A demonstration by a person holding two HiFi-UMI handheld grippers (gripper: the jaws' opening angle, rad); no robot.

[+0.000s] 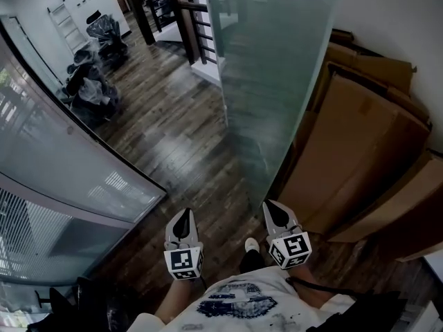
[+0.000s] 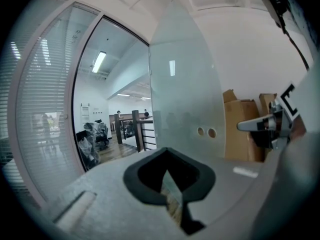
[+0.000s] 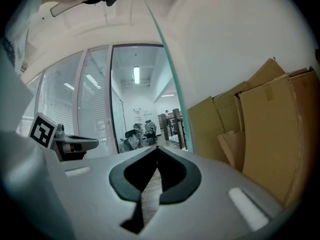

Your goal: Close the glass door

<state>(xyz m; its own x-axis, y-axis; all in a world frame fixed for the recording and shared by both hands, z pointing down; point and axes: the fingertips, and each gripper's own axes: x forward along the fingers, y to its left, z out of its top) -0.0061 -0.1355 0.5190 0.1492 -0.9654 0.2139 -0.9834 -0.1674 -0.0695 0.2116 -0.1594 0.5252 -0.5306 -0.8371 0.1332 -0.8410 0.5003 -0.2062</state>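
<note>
Grey right gripper [image 1: 270,206], white printed T-shirt [image 1: 232,287]

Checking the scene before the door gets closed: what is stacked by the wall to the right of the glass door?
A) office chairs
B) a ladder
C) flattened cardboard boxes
C: brown flattened cardboard boxes lean against the white wall, right beside the glass door.

An office: glass partitions [image 1: 69,164] with blinds, wrapped desk chairs [image 1: 91,87], strip lights [image 2: 99,61].
</note>
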